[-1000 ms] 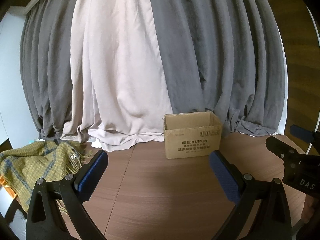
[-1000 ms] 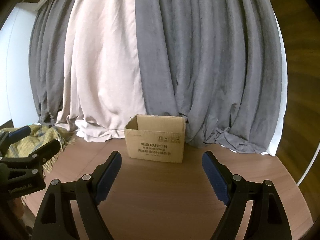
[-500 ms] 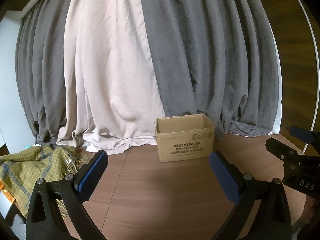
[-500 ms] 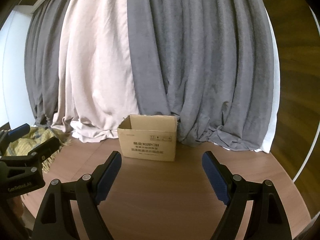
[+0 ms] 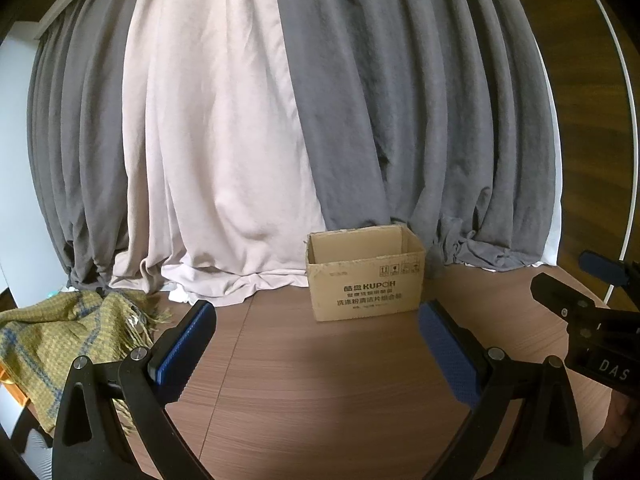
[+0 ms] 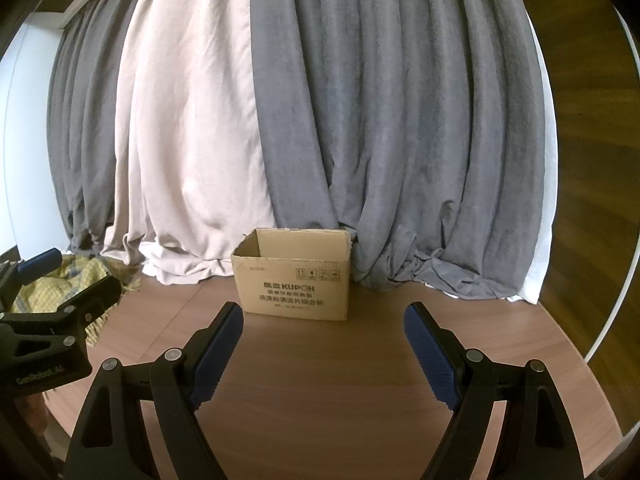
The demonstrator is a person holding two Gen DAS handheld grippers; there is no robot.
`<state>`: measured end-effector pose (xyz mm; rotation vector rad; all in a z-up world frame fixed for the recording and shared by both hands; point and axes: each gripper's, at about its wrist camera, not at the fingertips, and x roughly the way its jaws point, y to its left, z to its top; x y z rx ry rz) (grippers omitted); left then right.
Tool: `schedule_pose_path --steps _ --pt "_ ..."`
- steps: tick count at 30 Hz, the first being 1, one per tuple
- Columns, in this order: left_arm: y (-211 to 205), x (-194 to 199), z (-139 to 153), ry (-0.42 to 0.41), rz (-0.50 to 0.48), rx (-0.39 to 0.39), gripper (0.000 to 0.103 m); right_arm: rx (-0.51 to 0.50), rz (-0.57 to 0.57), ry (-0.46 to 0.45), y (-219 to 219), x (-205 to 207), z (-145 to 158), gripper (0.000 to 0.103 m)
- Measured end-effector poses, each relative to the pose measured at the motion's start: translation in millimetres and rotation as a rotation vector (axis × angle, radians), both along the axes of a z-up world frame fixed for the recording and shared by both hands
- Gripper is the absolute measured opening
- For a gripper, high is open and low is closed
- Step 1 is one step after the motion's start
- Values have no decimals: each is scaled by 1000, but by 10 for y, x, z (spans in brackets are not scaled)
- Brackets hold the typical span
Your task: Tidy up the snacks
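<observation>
Nearest you, both grippers hang wide apart and hold nothing: your left gripper (image 5: 316, 344) and your right gripper (image 6: 324, 340) each show bare blue pads (image 6: 430, 350) with only brown worktop (image 5: 320, 392) between them. They ride side by side, each catching the edge of the other's view.

You seem to be at the very start, with nothing picked up yet. No snacks show in either view, so the next move likely calls for finding them, perhaps by tilting the grippers down or to a side.

Ahead of both grippers, roughly centred between the fingers and well apart from them, the cardboard box (image 5: 366, 280) stands upright with its top open; what can be seen of its inside looks empty. It is probably where the snacks go. To your left gripper's left lies a yellow checked blanket (image 5: 60, 336). Behind everything hang the grey and pale curtains (image 6: 280, 120), pooling on the worktop just behind the box.
</observation>
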<state>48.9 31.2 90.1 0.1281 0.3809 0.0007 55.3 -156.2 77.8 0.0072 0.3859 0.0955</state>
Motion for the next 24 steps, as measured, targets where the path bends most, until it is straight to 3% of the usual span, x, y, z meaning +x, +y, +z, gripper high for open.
schedule_pose_path --steps 24 --pt "4 58 -53 14 -12 -7 103 -4 3 4 -8 17 -12 83"
